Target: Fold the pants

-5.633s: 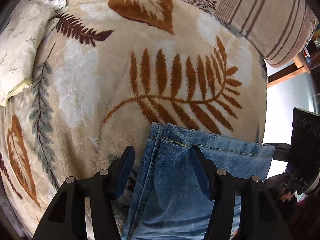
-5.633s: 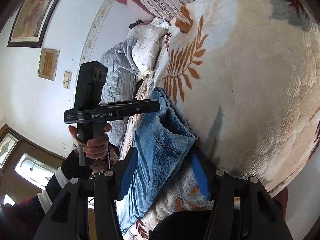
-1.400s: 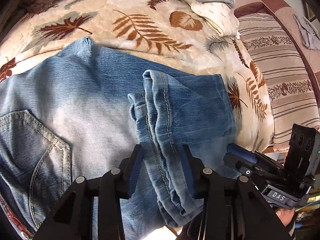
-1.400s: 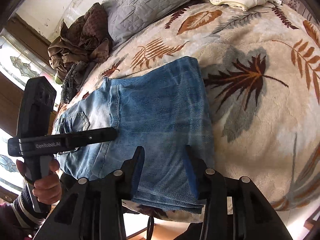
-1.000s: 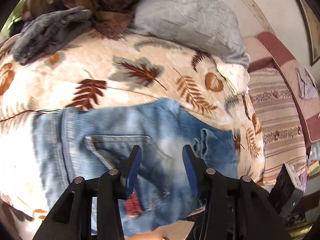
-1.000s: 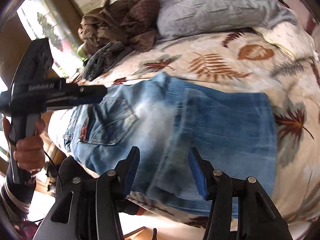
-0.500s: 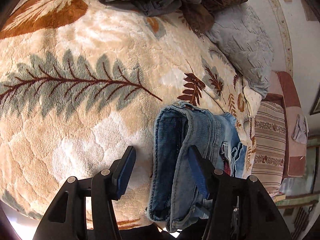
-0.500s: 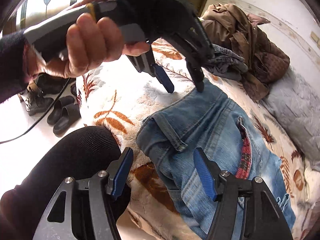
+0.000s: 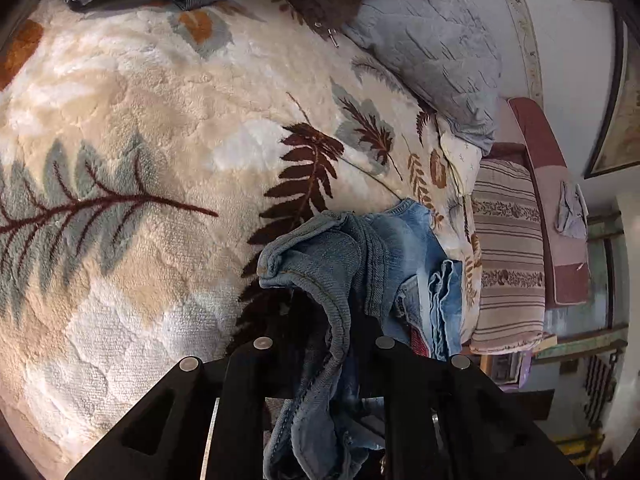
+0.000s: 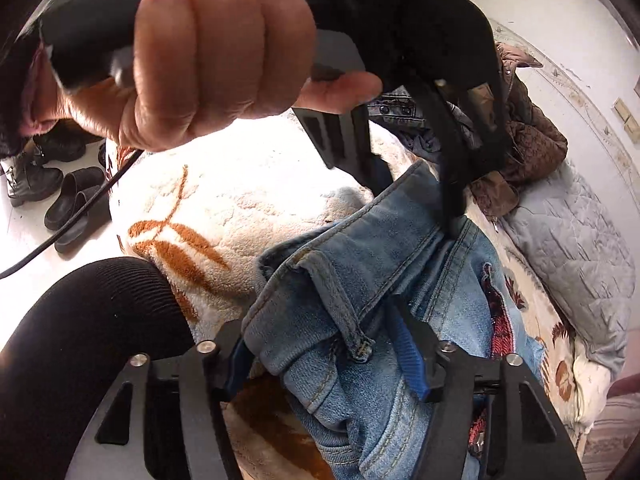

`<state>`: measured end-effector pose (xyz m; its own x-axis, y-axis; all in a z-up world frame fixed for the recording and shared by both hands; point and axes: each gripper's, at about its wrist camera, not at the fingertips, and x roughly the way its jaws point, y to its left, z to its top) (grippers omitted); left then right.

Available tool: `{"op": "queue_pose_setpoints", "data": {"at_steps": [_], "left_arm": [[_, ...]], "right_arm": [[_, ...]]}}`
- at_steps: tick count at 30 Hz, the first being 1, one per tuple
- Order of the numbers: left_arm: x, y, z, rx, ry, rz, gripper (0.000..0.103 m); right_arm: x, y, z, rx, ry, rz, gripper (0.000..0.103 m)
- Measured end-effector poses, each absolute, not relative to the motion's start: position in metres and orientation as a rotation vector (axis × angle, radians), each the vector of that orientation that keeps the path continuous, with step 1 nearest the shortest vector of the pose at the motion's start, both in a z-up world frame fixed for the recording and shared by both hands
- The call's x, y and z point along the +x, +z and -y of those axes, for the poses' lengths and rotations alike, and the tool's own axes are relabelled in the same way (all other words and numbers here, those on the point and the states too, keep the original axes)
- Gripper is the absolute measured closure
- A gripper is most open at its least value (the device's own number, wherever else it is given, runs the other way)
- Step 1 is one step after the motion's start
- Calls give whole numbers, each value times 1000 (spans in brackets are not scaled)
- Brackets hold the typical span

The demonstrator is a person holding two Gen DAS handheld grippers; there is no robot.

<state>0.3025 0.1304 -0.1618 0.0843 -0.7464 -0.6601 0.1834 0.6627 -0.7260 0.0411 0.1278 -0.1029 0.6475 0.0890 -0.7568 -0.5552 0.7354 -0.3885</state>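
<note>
left gripper point(image 9: 324, 320): you've got it clamped on the jeans point(image 9: 320, 264) waistband.
right gripper point(image 10: 326, 354): yours is closing, waistband between pads, beside the left.

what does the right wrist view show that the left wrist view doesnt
Only the right wrist view: the person's hand around the left hand-held gripper, shoes on the floor, and the right hand-held gripper closing around the waistband.

Only the left wrist view: the striped cushion and a framed picture.

Both: the jeans, the leaf-print blanket and the grey pillow.
</note>
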Motion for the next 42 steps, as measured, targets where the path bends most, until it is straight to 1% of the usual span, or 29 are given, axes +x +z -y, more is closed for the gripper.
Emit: {"op": "queue_pose_setpoints", "data": {"at_steps": [2, 4, 5, 8, 12, 16, 19, 22, 27, 28, 29, 30, 32, 33, 35, 36, 38, 39, 40, 42], "left_arm": [[300, -158, -129, -521, -727, -1280, 90], [296, -150, -126, -523, -721, -1258, 90], [292, -143, -125, -526, -725, -1247, 90], [283, -116, -117, -514, -749, -1211, 90], [263, -73, -79, -425, -810, -1162, 88], [248, -41, -11, -291, -891, -1134, 85], [241, -36, 56, -163, -924, -1155, 81], [240, -55, 137, -45, -924, -1241, 79], [231, -107, 234, 202, -843, -1349, 74], [229, -111, 246, 247, -829, -1351, 72], [227, -110, 256, 283, -820, -1346, 71], [226, -106, 262, 305, -824, -1345, 71], [222, -94, 268, 355, -852, -1337, 65], [219, -86, 269, 388, -868, -1323, 65], [213, -64, 267, 458, -894, -1254, 65], [209, -53, 262, 494, -907, -1212, 63], [202, -35, 255, 579, -925, -1118, 47], [199, -29, 251, 627, -928, -1070, 46], [194, -23, 247, 677, -926, -1026, 47], [187, -18, 244, 765, -964, -980, 47]], "right_arm": [[39, -96, -123, -632, 422, -780, 64], [36, -86, -119, -618, 429, -753, 72], [35, -79, -116, -600, 429, -743, 74], [35, -53, -97, -504, 430, -722, 76], [31, -12, -57, -348, 412, -691, 76], [21, 17, 5, -157, 361, -693, 76], [16, 22, 62, 10, 310, -731, 76], [10, 9, 120, 219, 262, -808, 76], [-8, -57, 203, 658, 179, -958, 73], [-12, -68, 214, 728, 168, -961, 68], [-15, -76, 222, 775, 165, -968, 67], [-18, -80, 228, 811, 164, -963, 65], [-24, -81, 236, 864, 186, -943, 57], [-26, -81, 239, 877, 202, -939, 55], [-32, -80, 244, 887, 221, -924, 43], [-36, -80, 246, 896, 228, -911, 42], [-42, -82, 252, 935, 241, -890, 39], [-44, -83, 255, 953, 248, -880, 39], [-47, -83, 257, 963, 249, -872, 38], [-53, -83, 259, 974, 245, -861, 37]]}}
